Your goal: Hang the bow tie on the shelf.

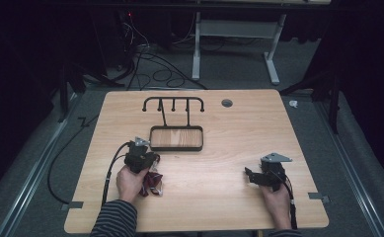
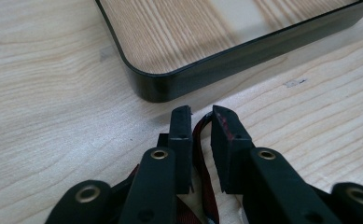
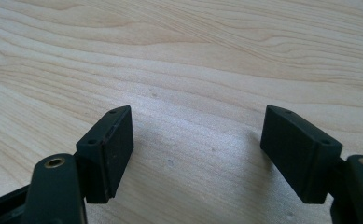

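Note:
My left gripper (image 1: pixel 152 160) hangs low over the table just in front of the near left corner of a black-rimmed tray (image 2: pixel 179 81) with a wooden floor. Its jaws stand a narrow gap apart, and a dark red strap (image 2: pixel 198 144) runs between them without being squeezed; bare wood shows beside it. The strap belongs to a red and white bundle (image 1: pixel 153 183) lying by the left hand. At the right of the table my right gripper (image 1: pixel 249 176) rests with its jaws wide apart (image 3: pixel 198 140) and only table between them.
A black rack with several hooks (image 1: pixel 173 102) rises from the back of the tray (image 1: pixel 176 147). A round grommet hole (image 1: pixel 227 103) sits near the table's far edge. Cables trail off the left side onto the floor.

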### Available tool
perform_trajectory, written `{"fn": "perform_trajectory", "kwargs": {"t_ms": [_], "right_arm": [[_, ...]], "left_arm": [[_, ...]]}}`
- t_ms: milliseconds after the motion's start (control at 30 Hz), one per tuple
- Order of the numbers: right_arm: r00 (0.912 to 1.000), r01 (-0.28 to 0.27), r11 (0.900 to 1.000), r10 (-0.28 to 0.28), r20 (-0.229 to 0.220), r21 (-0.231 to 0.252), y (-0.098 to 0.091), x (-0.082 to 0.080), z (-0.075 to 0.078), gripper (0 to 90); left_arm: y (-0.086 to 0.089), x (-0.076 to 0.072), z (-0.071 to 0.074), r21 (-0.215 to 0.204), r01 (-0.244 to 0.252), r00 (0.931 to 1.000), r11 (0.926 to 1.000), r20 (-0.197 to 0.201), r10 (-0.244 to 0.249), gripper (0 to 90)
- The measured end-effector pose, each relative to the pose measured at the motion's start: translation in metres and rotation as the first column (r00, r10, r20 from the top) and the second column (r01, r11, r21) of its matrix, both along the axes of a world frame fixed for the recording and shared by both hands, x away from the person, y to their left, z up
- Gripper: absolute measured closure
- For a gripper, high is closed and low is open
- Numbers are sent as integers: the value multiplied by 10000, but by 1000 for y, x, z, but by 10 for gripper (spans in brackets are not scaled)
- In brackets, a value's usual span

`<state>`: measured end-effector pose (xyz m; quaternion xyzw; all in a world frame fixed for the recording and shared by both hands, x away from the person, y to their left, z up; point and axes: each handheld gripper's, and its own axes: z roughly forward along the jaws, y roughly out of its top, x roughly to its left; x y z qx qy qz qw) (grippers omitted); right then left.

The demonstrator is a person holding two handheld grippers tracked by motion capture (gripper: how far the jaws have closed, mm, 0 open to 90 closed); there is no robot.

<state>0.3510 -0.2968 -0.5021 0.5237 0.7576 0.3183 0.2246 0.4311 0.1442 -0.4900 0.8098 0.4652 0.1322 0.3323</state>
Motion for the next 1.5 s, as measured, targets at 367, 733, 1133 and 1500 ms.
{"fn": "perform_trajectory", "kwargs": {"t_ms": [367,733,1133,1500], "right_arm": [[10000,-6,10000,6,-2,-1,0,0,0,266],[10000,-2,10000,2,8,15,0,0,0,266],[10000,-35,10000,35,4,-20,0,0,0,265],[10000,-43,10000,43,5,-29,0,0,0,265]], "left_arm": [[-2,0,-2,267,41,10000,9996,44,-42,879],[-2,-3,1,370,211,9997,9991,128,-216,891],[-1,-19,21,76,513,9965,9987,659,-517,893],[10,-32,41,-562,553,9928,9969,1094,-489,894]]}}
